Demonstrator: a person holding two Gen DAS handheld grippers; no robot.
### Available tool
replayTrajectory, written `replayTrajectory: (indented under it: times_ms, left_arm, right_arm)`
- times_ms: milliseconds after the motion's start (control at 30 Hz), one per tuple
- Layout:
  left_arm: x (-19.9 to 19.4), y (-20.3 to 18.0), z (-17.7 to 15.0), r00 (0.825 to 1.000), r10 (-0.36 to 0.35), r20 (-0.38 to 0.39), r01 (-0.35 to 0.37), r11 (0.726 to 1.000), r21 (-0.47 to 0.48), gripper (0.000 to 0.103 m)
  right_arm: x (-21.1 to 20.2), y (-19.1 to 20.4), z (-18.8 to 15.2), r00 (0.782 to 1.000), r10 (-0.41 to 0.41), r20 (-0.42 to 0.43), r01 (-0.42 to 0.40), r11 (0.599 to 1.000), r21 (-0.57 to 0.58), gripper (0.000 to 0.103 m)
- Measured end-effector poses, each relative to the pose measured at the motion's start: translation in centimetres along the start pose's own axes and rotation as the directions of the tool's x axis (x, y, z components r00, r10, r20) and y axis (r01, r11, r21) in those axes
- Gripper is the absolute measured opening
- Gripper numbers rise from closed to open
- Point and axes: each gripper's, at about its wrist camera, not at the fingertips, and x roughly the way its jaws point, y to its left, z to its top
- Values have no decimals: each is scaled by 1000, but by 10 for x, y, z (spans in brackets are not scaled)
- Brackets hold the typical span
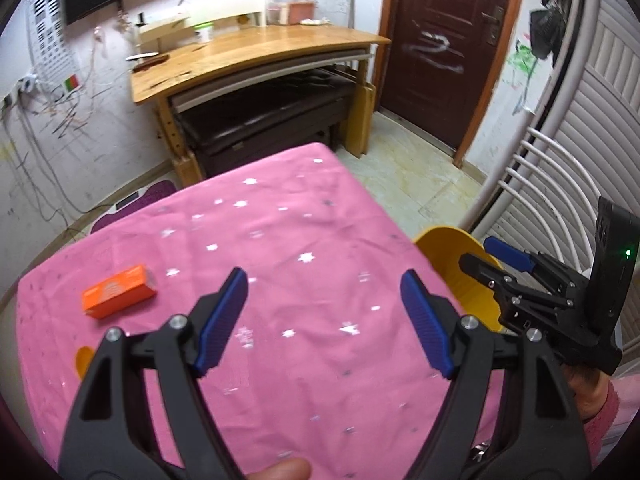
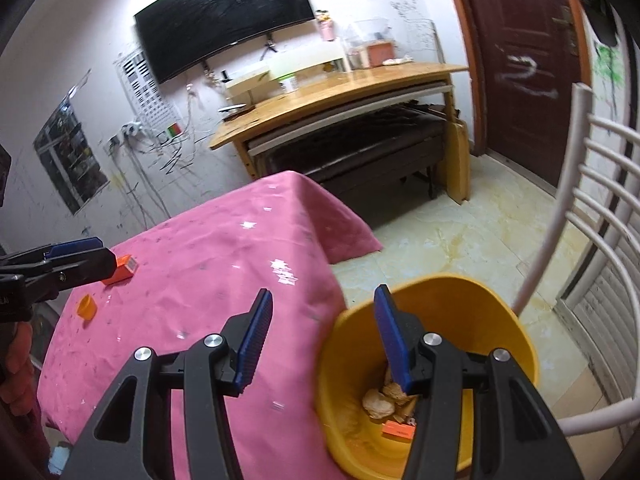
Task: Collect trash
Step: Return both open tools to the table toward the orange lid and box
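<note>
Orange box (image 1: 119, 290) lies left of the open, empty left tongs (image 1: 324, 280); right tongs (image 2: 322, 298) gape empty.

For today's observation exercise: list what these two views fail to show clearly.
- Left wrist view: the small orange cap is half hidden behind the left gripper.
- Right wrist view: trash in the yellow bin is partly covered by the right gripper.
- Print on the orange box: too small to read.

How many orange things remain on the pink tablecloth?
2. An orange box lies near the cloth's left edge, and a small orange cup sits nearer to the person. Others may be hidden behind the grippers.
</note>
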Motion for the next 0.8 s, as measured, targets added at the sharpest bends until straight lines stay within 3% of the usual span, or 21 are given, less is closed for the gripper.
replayTrajectory:
  times_ms: [333, 567, 800]
  left_arm:
    - [-14, 78, -25, 996, 92, 0, -91, 991, -102, 75]
    - [-21, 131, -41, 993, 114, -10, -114, 975, -189, 75]
    - [-20, 171, -59, 989, 145, -39, -150, 959, -240, 80]
  right_arm:
    - [25, 78, 15, 998, 56, -32, -60, 990, -124, 48]
    - [44, 126, 15, 994, 82, -73, -95, 976, -198, 48]
    - [58, 171, 12, 990, 98, -103, -122, 958, -260, 56]
